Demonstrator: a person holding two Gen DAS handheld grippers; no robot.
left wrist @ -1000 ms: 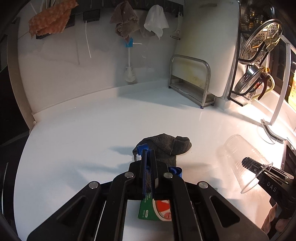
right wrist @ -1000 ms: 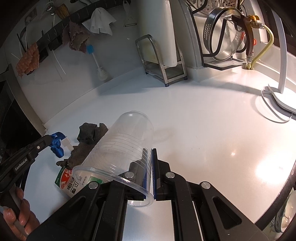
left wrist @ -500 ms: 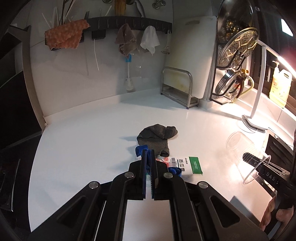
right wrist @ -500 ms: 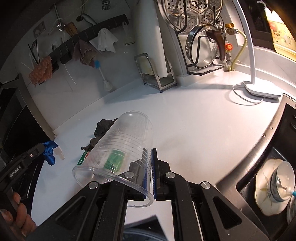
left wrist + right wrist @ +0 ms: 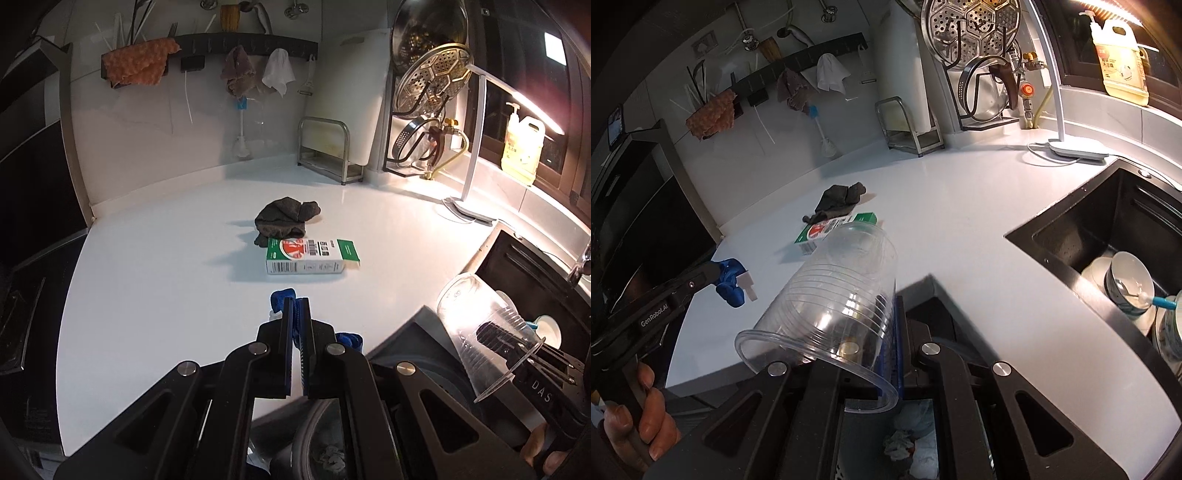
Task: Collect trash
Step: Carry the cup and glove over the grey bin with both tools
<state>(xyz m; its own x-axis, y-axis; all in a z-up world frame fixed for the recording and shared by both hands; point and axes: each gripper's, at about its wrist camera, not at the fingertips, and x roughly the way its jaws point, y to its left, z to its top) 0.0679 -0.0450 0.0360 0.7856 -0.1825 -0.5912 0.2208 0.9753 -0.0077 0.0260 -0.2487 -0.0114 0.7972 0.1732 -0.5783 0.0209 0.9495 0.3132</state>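
A: Trash in hand: the left gripper (image 5: 297,308) is clamped on a blue scrap (image 5: 729,282), the right gripper (image 5: 894,314) on a clear cup (image 5: 831,299).
B: Both hover over the bin (image 5: 916,435); next, probably release into it.

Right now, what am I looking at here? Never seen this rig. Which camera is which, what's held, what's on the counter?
No robot: a person holds a hand-gripped claw in each hand, and each has a fisheye camera looking along its fingers.

One picture is from the left claw, shut on a blue scrap. The other is from the right claw, shut on the wall of a clear plastic cup.

On the white counter lie a dark cloth and a green-and-white carton. A bin with crumpled trash sits below the claws, and a sink with bowls is at right.
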